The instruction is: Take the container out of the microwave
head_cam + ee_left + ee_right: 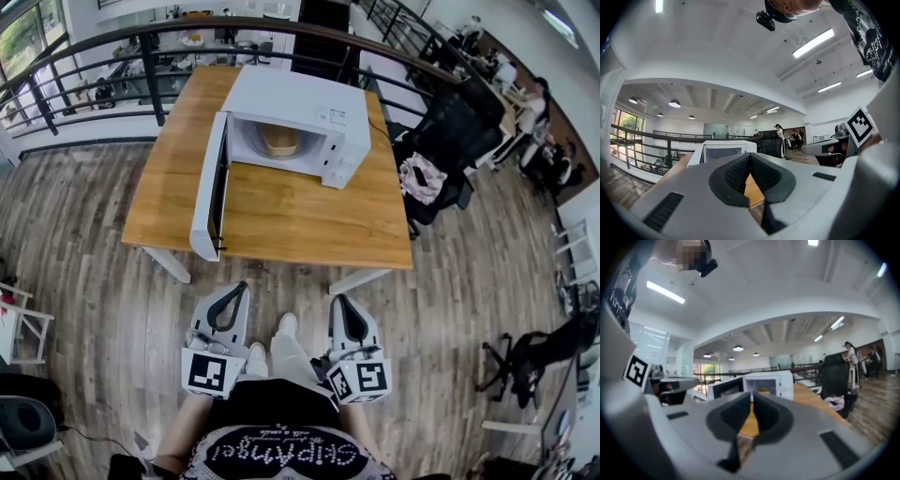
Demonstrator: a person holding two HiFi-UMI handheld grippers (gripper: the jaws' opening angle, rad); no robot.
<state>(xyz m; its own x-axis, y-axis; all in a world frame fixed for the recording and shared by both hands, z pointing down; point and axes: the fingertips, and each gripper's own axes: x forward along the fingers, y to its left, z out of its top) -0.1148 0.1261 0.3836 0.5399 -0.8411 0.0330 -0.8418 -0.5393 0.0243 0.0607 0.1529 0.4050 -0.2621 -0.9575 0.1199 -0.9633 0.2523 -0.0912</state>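
You stand short of a wooden table (281, 220), holding both grippers low and level in front of you. The left gripper (238, 287) has its jaws pressed together on nothing. The right gripper (340, 301) looks the same, tips meeting and empty. The container (280, 141), a tan tub, sits inside the white microwave (309, 103), whose door (208, 187) hangs wide open on your left. You are well apart from it, so the step in hand is the approach. Move closer, spread the jaws before they enter the cavity, keep clear of the door's edge, and take the tub by its sides, level. The table stands on a grey-brown plank floor (84, 244) beside a dark railing (150, 66). A black office chair (450, 131) sits to the right.
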